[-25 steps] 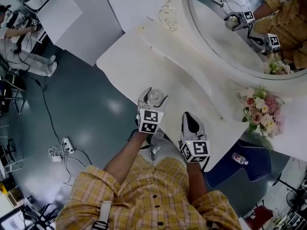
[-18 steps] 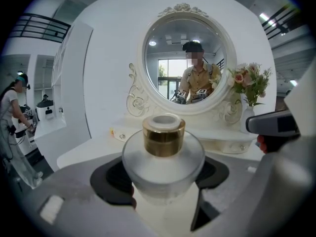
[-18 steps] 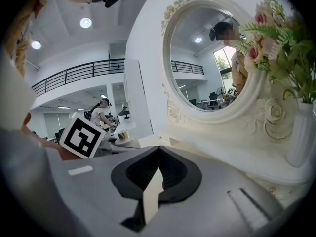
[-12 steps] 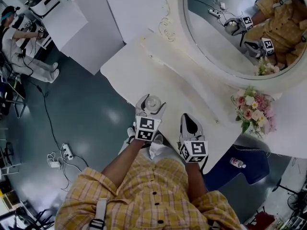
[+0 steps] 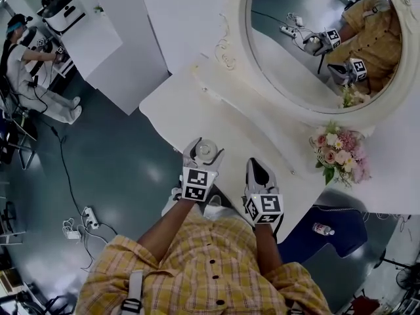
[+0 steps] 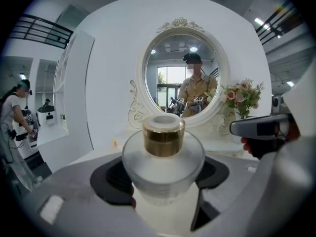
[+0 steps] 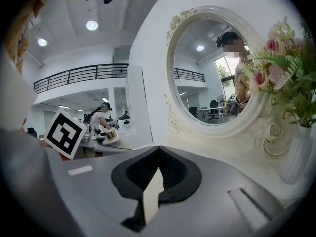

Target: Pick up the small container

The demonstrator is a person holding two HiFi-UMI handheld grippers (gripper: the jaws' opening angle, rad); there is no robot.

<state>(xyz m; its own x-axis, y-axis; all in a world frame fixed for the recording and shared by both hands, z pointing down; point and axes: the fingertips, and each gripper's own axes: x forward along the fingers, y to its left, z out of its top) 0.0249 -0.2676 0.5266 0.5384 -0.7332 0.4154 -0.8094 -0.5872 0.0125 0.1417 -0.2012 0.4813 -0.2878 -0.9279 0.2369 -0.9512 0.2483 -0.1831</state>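
Small container (image 6: 163, 157) upright between left gripper (image 5: 204, 151) fingers (image 6: 112, 177), gripped both sides.

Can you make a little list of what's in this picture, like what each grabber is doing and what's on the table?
left gripper: shut on the small container, a frosted jar with a gold collar
right gripper: shut, empty, next to the left one
table: white, with pink and white flowers at its right end
mirror: round, white frame, behind the table
container off the table: cannot tell
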